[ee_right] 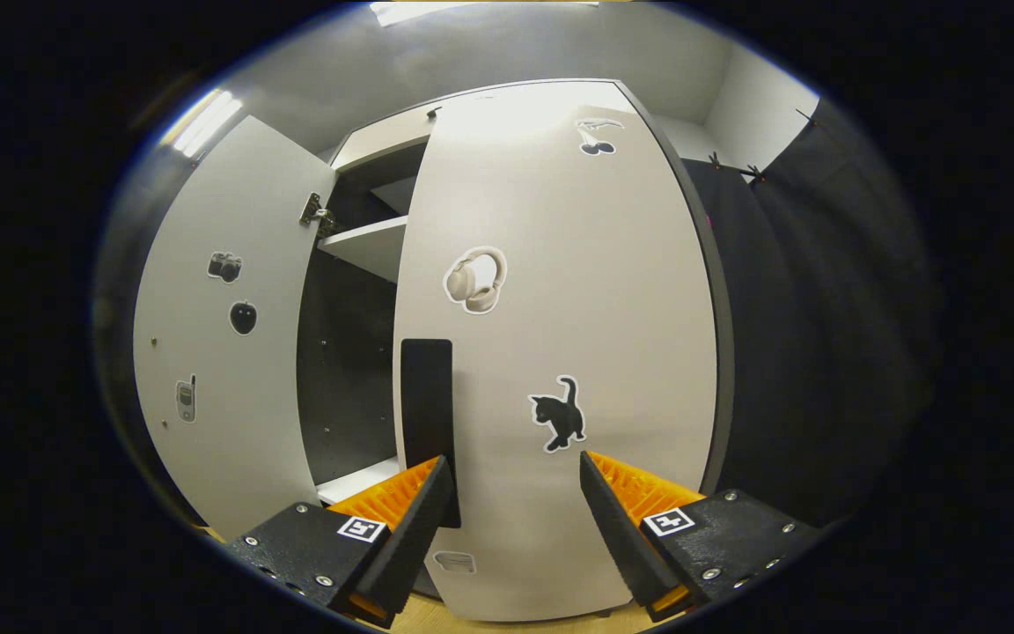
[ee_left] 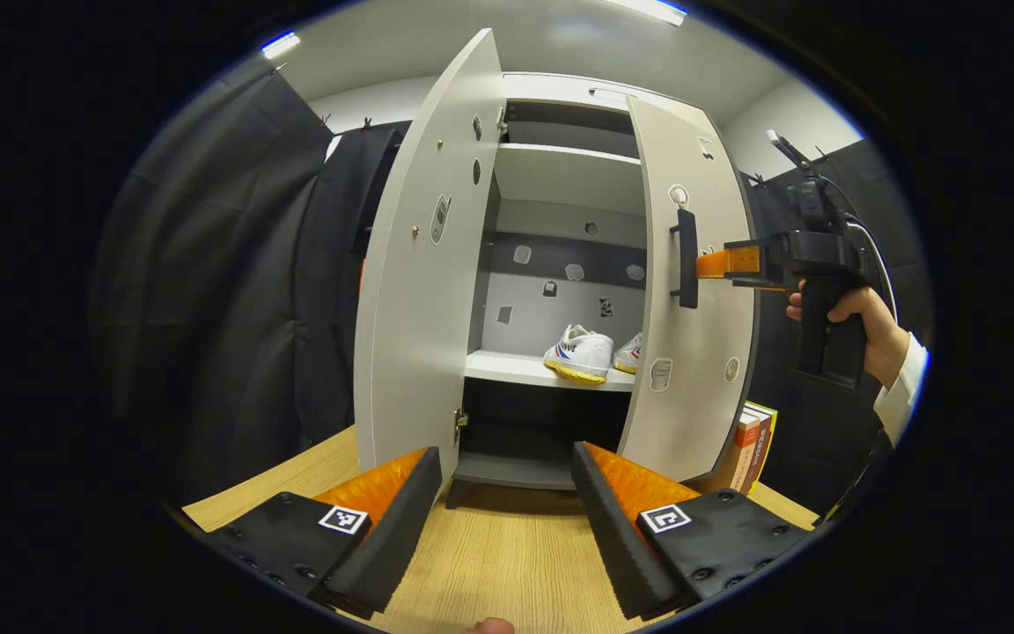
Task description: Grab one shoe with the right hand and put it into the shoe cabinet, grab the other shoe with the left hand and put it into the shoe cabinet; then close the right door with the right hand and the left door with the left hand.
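Two white shoes stand side by side on the cabinet's middle shelf (ee_left: 507,367): one in full sight (ee_left: 579,354), the other (ee_left: 628,354) half hidden behind the right door (ee_left: 692,379). The left door (ee_left: 419,291) swings wide. My left gripper (ee_left: 507,493) hangs open over the wooden table, in front of the cabinet, holding nothing. A hand holds my right gripper (ee_left: 709,264) against the right door's black handle (ee_left: 687,258). In the right gripper view the right gripper (ee_right: 514,493) is open, close to the right door (ee_right: 595,308), its left finger beside the handle (ee_right: 426,414).
The cabinet stands on a wooden table (ee_left: 498,555). Some books (ee_left: 752,445) lean just right of the cabinet, behind the right door. Black cloth walls close in on both sides. The left door (ee_right: 225,370) stands open at the left of the right gripper view.
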Available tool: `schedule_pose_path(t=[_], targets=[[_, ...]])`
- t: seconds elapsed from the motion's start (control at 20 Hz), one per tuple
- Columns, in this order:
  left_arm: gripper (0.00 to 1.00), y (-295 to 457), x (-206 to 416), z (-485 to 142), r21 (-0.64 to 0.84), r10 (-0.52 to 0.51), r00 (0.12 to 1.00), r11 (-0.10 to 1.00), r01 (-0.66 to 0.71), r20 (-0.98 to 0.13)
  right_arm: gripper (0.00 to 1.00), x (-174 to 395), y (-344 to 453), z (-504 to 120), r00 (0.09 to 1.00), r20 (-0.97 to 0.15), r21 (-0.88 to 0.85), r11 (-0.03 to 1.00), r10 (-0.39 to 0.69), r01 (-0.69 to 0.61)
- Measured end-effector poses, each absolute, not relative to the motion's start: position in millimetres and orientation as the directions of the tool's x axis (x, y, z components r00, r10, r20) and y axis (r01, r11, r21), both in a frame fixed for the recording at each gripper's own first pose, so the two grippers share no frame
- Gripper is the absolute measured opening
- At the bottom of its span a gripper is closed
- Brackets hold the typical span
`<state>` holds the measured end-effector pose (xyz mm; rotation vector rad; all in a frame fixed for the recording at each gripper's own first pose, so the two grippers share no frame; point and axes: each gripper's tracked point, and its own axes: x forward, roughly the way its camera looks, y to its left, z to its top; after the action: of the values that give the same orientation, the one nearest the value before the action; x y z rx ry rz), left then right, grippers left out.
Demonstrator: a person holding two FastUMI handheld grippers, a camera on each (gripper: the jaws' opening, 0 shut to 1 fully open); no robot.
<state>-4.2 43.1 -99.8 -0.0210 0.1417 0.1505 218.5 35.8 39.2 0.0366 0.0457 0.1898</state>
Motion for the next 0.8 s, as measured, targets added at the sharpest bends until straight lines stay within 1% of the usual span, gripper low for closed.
schedule_pose_path(t=[0.05,0.1,0.15,0.2,0.55,0.7,0.8], targets=[[0.99,44,-5,-99,-0.009,0.150,0.979,0.988,-0.153,-0.139,0.91,222,38,38,0.982,-0.042,0.041,0.982,0.186,-0.184],[0.97,45,-5,-98,-0.009,0.150,0.979,0.988,-0.153,-0.136,0.91,224,39,38,0.982,-0.041,0.039,0.983,0.183,-0.181],[0.97,47,-4,-97,-0.009,0.152,0.979,0.988,-0.155,-0.133,0.91,227,40,37,0.983,-0.039,0.038,0.984,0.178,-0.177],[0.99,48,-4,-96,-0.008,0.154,0.980,0.988,-0.156,-0.129,0.91,230,41,37,0.984,-0.037,0.036,0.985,0.172,-0.171],[0.99,51,-7,-89,-0.020,0.160,0.980,0.986,-0.163,-0.119,0.91,234,43,37,0.988,-0.030,-0.015,0.988,0.151,-0.152],[0.99,55,-11,-79,-0.030,0.168,0.980,0.985,-0.172,-0.107,0.91,227,36,46,0.991,-0.013,-0.018,0.991,0.131,-0.131],[0.99,59,-14,-72,-0.038,0.176,0.979,0.983,-0.181,-0.100,0.92,210,35,52,0.990,-0.004,0.003,0.990,0.139,-0.139]])
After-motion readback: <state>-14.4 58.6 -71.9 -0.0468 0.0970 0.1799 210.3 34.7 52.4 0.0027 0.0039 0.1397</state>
